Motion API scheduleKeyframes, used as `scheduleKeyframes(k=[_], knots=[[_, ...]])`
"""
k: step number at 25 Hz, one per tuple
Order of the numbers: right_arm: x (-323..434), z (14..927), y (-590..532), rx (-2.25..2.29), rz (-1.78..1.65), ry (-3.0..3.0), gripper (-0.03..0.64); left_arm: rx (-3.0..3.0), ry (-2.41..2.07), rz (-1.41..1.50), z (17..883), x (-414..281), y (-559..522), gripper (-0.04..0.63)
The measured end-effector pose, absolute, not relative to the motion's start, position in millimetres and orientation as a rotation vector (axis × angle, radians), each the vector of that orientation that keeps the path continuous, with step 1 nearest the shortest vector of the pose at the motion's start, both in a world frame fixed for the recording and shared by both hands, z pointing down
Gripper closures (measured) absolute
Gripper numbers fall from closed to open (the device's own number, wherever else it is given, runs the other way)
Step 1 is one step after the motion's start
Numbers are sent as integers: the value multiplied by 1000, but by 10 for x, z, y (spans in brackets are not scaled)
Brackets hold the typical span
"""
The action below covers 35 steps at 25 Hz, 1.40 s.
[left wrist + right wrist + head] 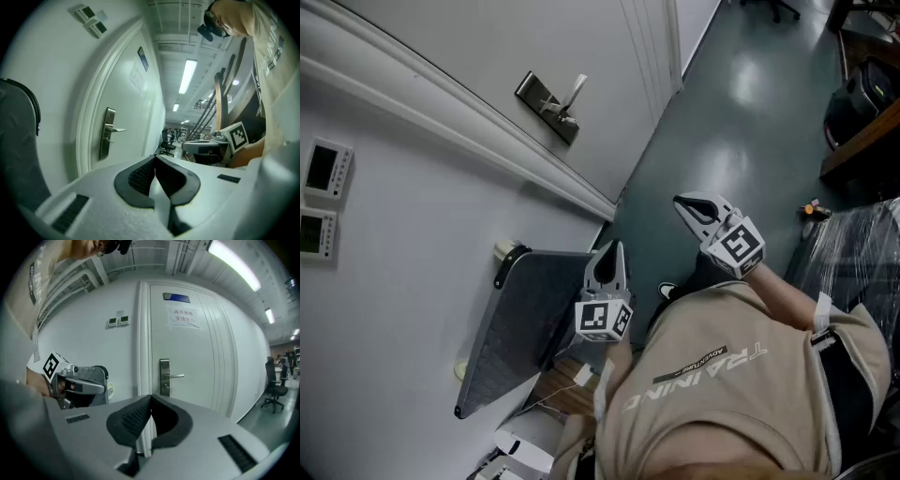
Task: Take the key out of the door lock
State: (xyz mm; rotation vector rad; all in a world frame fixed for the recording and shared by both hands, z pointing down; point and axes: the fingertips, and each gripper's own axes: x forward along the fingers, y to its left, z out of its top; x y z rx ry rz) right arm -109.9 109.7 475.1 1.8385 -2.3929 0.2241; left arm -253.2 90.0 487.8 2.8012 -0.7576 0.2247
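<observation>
The white door [487,56] carries a metal lock plate [546,105] with a lever handle [574,91]. A small stub below the lever may be the key [164,387]; it is too small to be sure. Both grippers hang well short of the door. My left gripper [616,247] is shut with nothing in it and points toward the lock plate [108,132]. Further right, my right gripper [684,203] is also shut and empty, over the dark floor. The lock plate [164,377] stands straight ahead in the right gripper view, where the left gripper [77,383] also shows at the left.
A grey flat panel with a black handle [520,319] leans on the wall left of the door frame [469,122]. Two wall control units [323,169] sit higher on the wall. A paper notice [184,316] hangs on the door. Office chairs [273,385] and desks stand down the corridor.
</observation>
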Motion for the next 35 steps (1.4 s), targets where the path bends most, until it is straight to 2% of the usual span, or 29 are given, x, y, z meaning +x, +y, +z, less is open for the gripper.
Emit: scheduleKeyframes(k=[6, 14, 24, 30, 35], knots=[[-806, 4879, 932, 1858, 267, -2436, 603, 2789, -731, 248, 4849, -2190, 659, 586], [-142, 4850, 618, 1837, 224, -2476, 603, 2824, -720, 285, 4688, -1407, 336, 586], [640, 5059, 251, 1745, 213, -2575, 603, 2748, -705, 305, 4954, -447, 76, 586], [811, 5408, 40, 1700, 348, -2547, 603, 2741, -678, 265, 4865, -5, -171, 586], [660, 5426, -313, 1652, 402, -2571, 603, 2733, -668, 307, 4973, -88, -421, 586]])
